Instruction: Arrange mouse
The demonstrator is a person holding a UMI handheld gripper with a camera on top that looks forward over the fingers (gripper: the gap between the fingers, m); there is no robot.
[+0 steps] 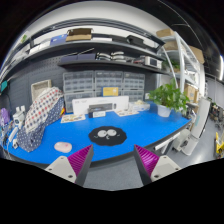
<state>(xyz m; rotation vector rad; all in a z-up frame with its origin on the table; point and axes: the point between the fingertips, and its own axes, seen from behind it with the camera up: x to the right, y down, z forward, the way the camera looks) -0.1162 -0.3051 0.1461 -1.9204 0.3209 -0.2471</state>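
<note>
Below, a blue counter (100, 140) is seen, wide and flat, running across the room. The tool (114, 160) is held over its near edge. Its two fingers are spread apart, and nothing is pinched between them. A purple pad is seen on each finger (82, 157).

Just beyond the fingers, a round black mat (106, 133) is laid on the blue top. A small grey thing (107, 132) is set on the mat; it may be the mouse, but it is too small to be told for sure. A pale pink thing (63, 147) is laid on the counter near the left finger, apart from the mat.

Farther back on the counter, a white box (106, 103) is placed by the wall. A green plant (168, 97) is stood near the back of the counter at the right. A bulky thing with a checked pattern (42, 108) is stood on the left side.

Behind the counter, the wall is covered with small drawers (105, 81). Higher up, long shelves (95, 44) are fixed, and boxes are kept on them.
</note>
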